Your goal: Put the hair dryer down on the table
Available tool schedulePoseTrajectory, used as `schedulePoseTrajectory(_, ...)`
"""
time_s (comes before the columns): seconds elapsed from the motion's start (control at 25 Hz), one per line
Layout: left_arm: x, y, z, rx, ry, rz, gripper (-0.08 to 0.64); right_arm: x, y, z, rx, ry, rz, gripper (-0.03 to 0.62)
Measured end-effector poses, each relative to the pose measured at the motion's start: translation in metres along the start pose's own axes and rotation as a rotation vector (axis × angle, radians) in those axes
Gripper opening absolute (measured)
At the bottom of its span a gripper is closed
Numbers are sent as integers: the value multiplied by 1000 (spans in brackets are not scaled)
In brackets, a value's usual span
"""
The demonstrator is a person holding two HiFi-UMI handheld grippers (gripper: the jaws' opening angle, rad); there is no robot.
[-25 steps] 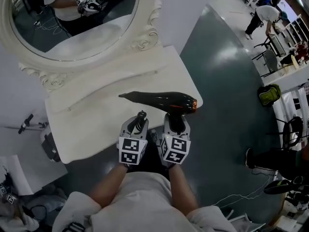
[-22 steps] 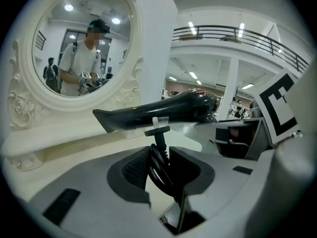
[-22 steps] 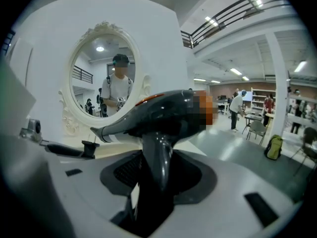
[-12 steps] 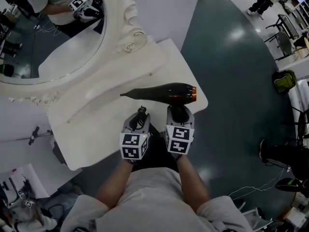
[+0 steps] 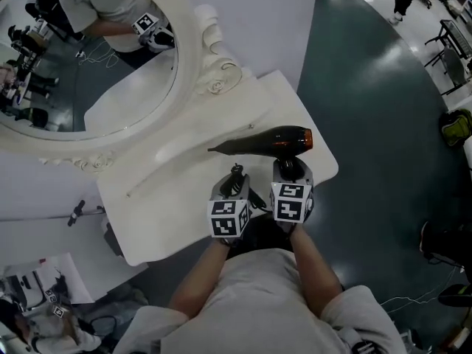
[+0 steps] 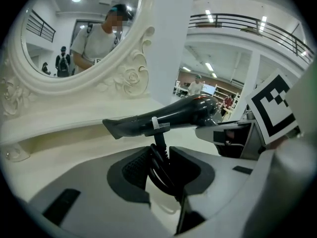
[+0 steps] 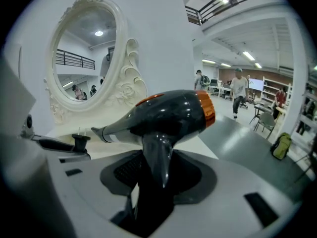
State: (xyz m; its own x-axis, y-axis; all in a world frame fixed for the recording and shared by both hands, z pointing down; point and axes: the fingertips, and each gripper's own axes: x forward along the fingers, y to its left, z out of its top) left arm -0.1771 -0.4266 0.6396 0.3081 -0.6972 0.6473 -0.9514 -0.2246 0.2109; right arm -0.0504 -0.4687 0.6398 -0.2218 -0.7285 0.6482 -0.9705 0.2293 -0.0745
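A black hair dryer (image 5: pixel 273 140) with an orange rear ring hangs level over the right front part of the white dressing table (image 5: pixel 177 190), nozzle pointing left. My right gripper (image 5: pixel 288 169) is shut on its handle (image 7: pixel 157 157), which stands upright between the pads. My left gripper (image 5: pixel 234 178), close beside it on the left, is shut on the bundled black cord (image 6: pixel 159 162), whose plug (image 7: pixel 79 142) sticks up above the jaws. In the left gripper view the dryer's body (image 6: pixel 168 115) crosses just beyond the cord. I cannot tell whether the dryer touches the tabletop.
An oval mirror (image 5: pixel 88 57) in a carved white frame stands at the table's back left and reflects the person. A white wall rises behind the table. Grey floor lies to the right, where people, chairs (image 5: pixel 457 35) and a green bag (image 5: pixel 457 127) stand far off.
The head view has swung, so table, mirror and grippers sit further right in the frame. Both grips and the dryer's place over the table's right front look unchanged.
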Motion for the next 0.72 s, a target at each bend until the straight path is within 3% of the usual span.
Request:
schedulePoseTrajectory(0.48, 5, 16, -9, 1, 37, 52, 117, 25, 14, -10, -28, 43, 34, 189)
schedulePoseTrajectory(0.72, 15, 18, -8, 19, 53, 49, 117, 38, 9, -18, 37, 72, 44, 189)
